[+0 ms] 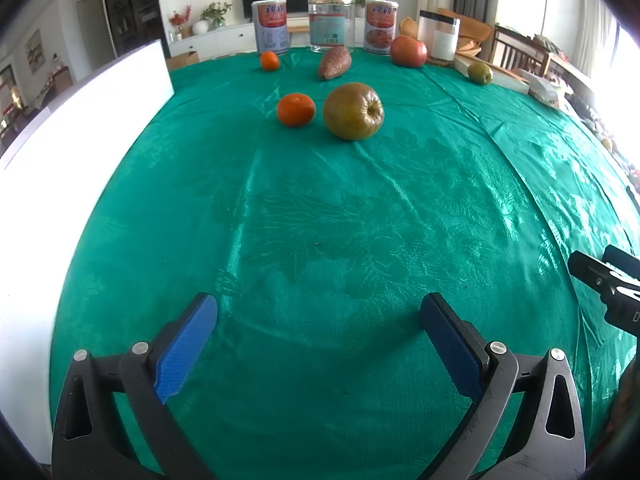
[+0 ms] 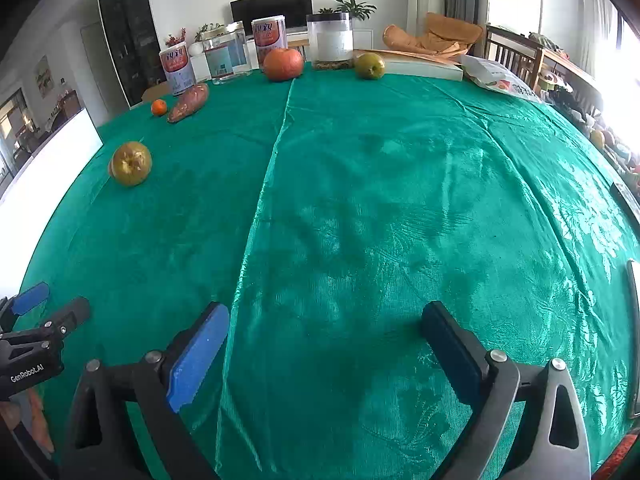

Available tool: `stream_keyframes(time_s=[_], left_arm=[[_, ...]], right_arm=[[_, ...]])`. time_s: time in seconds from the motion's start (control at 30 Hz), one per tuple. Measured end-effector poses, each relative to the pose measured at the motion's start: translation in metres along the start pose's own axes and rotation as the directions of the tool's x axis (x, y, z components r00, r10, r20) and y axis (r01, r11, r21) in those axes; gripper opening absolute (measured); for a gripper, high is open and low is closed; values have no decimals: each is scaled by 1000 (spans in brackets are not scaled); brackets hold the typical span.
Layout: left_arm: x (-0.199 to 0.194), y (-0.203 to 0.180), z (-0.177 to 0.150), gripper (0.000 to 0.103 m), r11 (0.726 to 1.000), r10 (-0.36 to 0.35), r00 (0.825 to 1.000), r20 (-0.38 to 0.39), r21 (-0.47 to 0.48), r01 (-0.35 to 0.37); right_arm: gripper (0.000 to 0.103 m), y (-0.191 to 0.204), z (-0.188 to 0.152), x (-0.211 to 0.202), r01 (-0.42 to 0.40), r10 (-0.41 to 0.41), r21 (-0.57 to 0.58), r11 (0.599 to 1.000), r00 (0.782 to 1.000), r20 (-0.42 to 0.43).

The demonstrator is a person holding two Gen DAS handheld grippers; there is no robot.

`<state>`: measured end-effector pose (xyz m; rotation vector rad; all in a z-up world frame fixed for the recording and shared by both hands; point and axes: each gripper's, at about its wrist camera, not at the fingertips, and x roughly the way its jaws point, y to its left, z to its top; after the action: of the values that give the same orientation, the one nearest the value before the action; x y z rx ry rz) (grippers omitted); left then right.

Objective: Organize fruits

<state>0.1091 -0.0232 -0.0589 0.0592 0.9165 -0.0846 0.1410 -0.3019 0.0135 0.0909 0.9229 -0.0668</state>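
Observation:
On the green tablecloth [image 1: 320, 220] lie a large brownish-green apple [image 1: 353, 111], also in the right wrist view [image 2: 131, 163], and an orange tangerine [image 1: 296, 109] beside it. Farther back are a smaller tangerine [image 1: 269, 60] [image 2: 159, 107], a sweet potato [image 1: 334, 63] [image 2: 188, 103], a red apple [image 1: 408, 51] [image 2: 283, 64] and a small green apple [image 1: 480, 73] [image 2: 370, 66]. My left gripper [image 1: 318, 320] is open and empty, well short of the fruit. My right gripper [image 2: 324, 328] is open and empty over bare cloth.
A white board [image 1: 80, 128] stands along the left edge. Two cans [image 1: 270, 26], a glass jar [image 1: 331, 24] and a black-lidded container [image 1: 439, 34] line the far edge. Books and a bag [image 2: 500, 78] lie at the far right.

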Motion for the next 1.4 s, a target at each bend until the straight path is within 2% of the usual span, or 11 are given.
stream_keyframes(time_s=[1.4], left_arm=[[0,0,0,102,1000,-1,1000,-1,-1,1]], right_arm=[[99,3,1,1,11,-11,-17,1000,1000,-11]])
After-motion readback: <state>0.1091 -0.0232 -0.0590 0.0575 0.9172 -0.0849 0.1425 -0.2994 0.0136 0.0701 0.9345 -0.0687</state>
